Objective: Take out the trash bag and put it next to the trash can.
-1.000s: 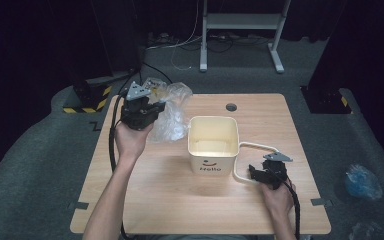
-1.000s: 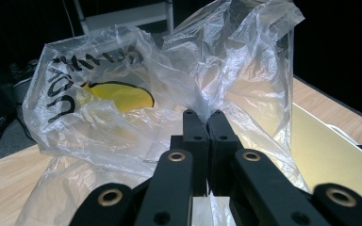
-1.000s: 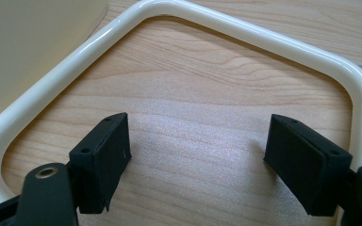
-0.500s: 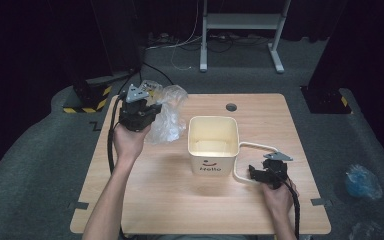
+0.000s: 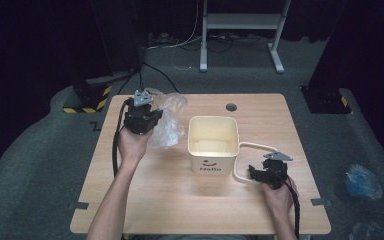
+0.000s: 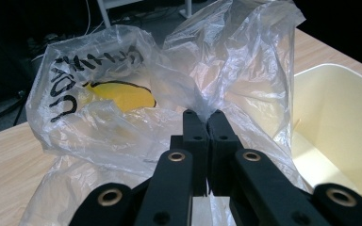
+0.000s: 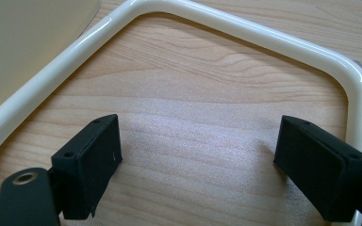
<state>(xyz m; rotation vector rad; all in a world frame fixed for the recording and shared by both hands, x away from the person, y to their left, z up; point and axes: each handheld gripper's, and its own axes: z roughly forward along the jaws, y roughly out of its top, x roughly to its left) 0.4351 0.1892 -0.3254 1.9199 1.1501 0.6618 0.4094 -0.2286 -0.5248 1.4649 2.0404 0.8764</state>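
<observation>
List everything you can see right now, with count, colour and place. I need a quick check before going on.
Table: one, light wood, centre of the floor.
Bin: one, cream, open top, mid-table.
Bin handle: one, cream loop lying on the table right of the bin.
Plastic bag: one, clear with black and yellow print, left of the bin.
Metal stand: one, grey, on the floor behind the table.
Blue wrapper: one, on the floor at right.
Left gripper: black, pinching the plastic bag.
Right gripper: black, jaws apart inside the handle loop.
</observation>
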